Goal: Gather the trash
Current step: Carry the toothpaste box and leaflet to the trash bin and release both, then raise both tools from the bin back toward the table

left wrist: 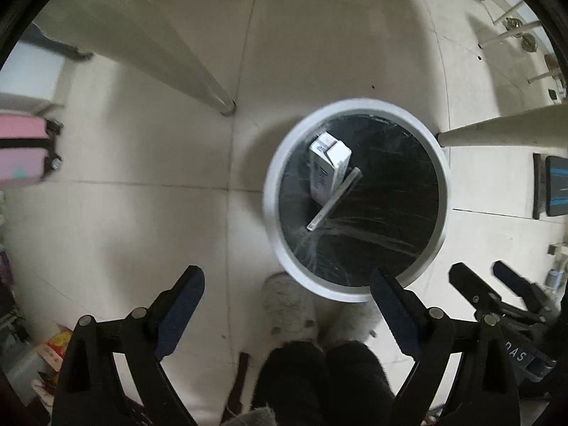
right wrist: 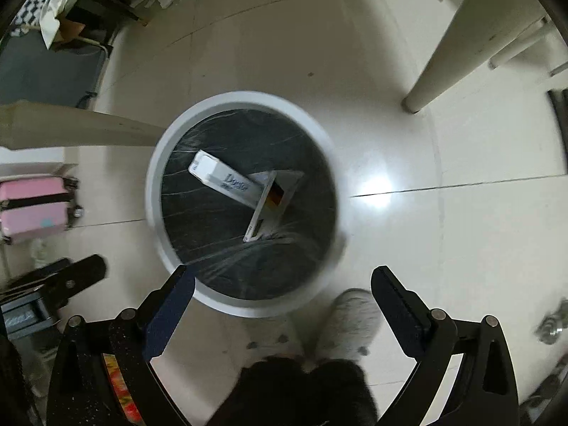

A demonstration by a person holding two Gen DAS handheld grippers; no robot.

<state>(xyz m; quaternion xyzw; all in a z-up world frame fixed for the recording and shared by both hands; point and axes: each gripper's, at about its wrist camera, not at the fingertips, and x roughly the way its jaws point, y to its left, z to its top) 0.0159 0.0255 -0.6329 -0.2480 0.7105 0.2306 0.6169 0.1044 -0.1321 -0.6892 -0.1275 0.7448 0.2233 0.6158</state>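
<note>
Already two pieces of trash lie inside the round white bin (left wrist: 355, 200), which stands on the pale glossy tiled floor (left wrist: 142, 213) and is lined with a crinkly black plastic bag (left wrist: 390, 195): a white rectangular carton (left wrist: 325, 168) with a folded top, leaning against the bin wall, and a thin flat cardboard package (right wrist: 271, 206) propped against it. So part of the collecting looks done; whether more trash is left cannot be told, since neither view shows loose rubbish on the floor near the bin. Both tools hover above the rim, the left gripper (left wrist: 287, 307) and the right gripper (right wrist: 284, 310), each spread wide with nothing between its dark padded fingers.
</note>
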